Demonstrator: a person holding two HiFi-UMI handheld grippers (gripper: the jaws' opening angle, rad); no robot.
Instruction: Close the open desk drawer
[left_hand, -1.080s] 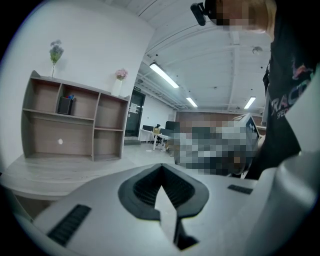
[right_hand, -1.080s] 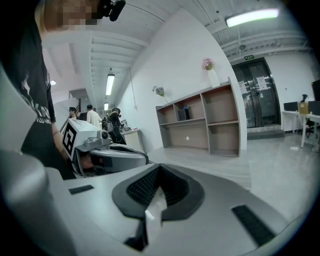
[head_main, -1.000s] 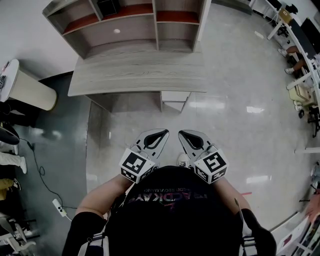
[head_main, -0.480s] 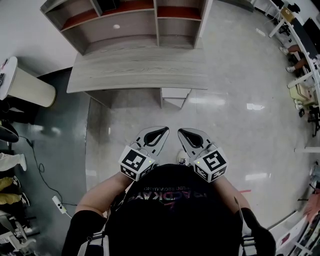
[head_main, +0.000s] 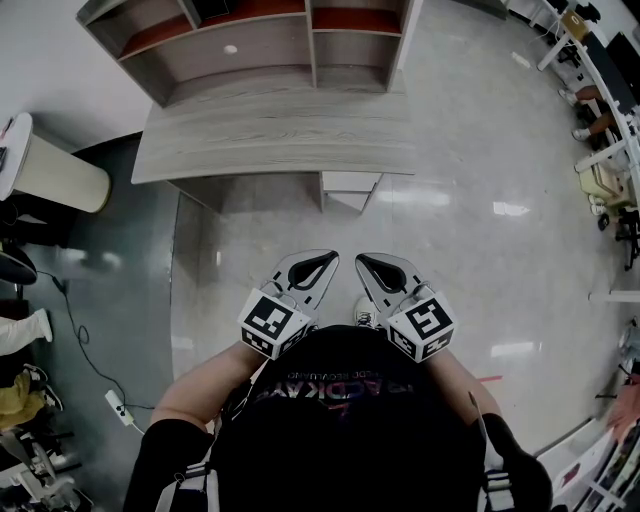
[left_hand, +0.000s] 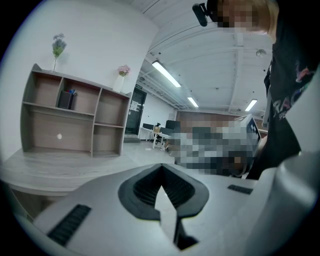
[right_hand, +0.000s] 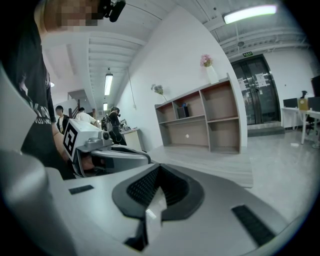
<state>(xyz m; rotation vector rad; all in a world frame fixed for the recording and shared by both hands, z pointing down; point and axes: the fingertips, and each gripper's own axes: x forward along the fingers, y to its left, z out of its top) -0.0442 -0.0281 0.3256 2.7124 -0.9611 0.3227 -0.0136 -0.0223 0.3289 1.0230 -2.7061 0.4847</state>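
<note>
A glossy, pale stone-look floor spreads beneath a long rectangular tabletop of grey, straight-grained wood laminate, seen from above. At the tabletop's back stands a boxy shelf unit in the same grey grain, its squared compartments showing reddish-brown shelf boards near the top. Under the tabletop's front edge, right of centre, the open desk drawer juts out toward the person, a smooth white box with a flat front. Well apart from it, over bare floor, a person in a dark printed shirt holds two sets of smooth grey plastic tongs side by side. Each is backed by a white cube printed with black square markers. The left tongs and right tongs are both closed on nothing, their black ribbed pads pressed together into a pointed teardrop outline.
</note>
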